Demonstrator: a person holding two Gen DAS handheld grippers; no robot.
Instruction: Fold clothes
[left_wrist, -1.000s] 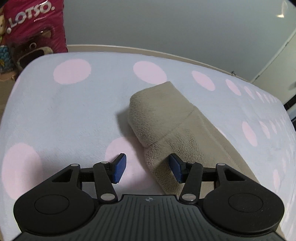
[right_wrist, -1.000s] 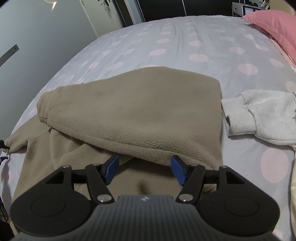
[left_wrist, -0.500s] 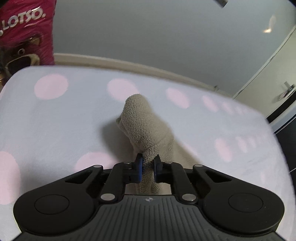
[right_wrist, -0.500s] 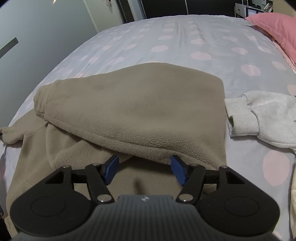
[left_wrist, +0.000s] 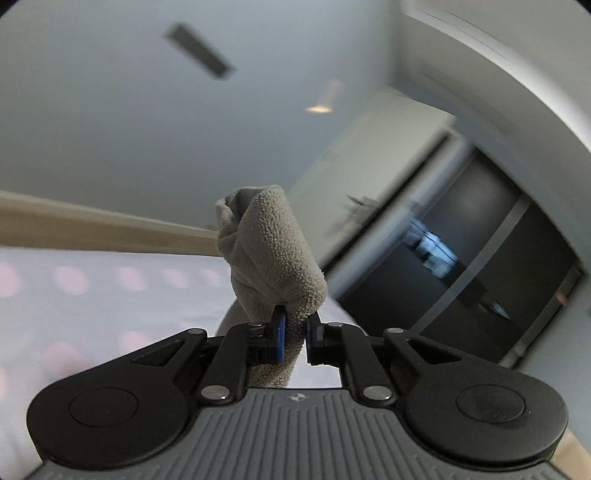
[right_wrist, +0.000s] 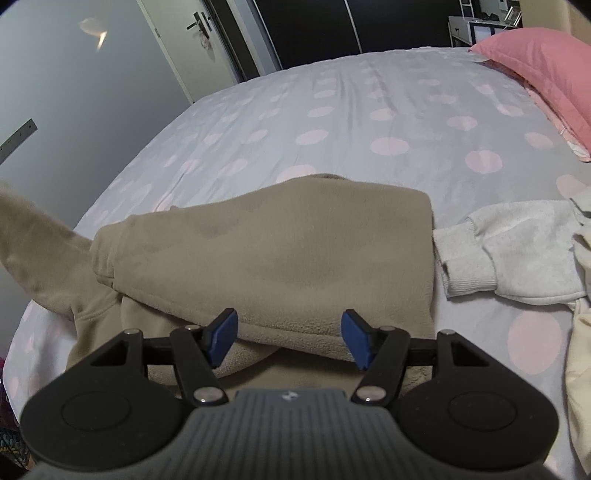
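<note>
A tan fleece garment (right_wrist: 280, 258) lies partly folded on the dotted bed sheet (right_wrist: 369, 118), one half laid over the other. Its sleeve (left_wrist: 269, 254) is pinched in my left gripper (left_wrist: 293, 334), which is shut on it and tilted up toward the wall and ceiling. In the right wrist view that lifted sleeve (right_wrist: 33, 243) rises at the left edge. My right gripper (right_wrist: 290, 338) is open, hovering just above the near hem of the garment with nothing between its fingers.
A white sweatshirt (right_wrist: 509, 251) lies to the right of the fleece, and a cream cloth (right_wrist: 580, 354) sits at the far right edge. A pink pillow (right_wrist: 543, 70) rests at the head of the bed. A door (right_wrist: 184, 44) and dark wardrobe (left_wrist: 480, 273) stand beyond.
My left gripper went from open beside the sleeve to shut on it, then lifted it high and tilted upward. The right gripper stayed open over the hem.
</note>
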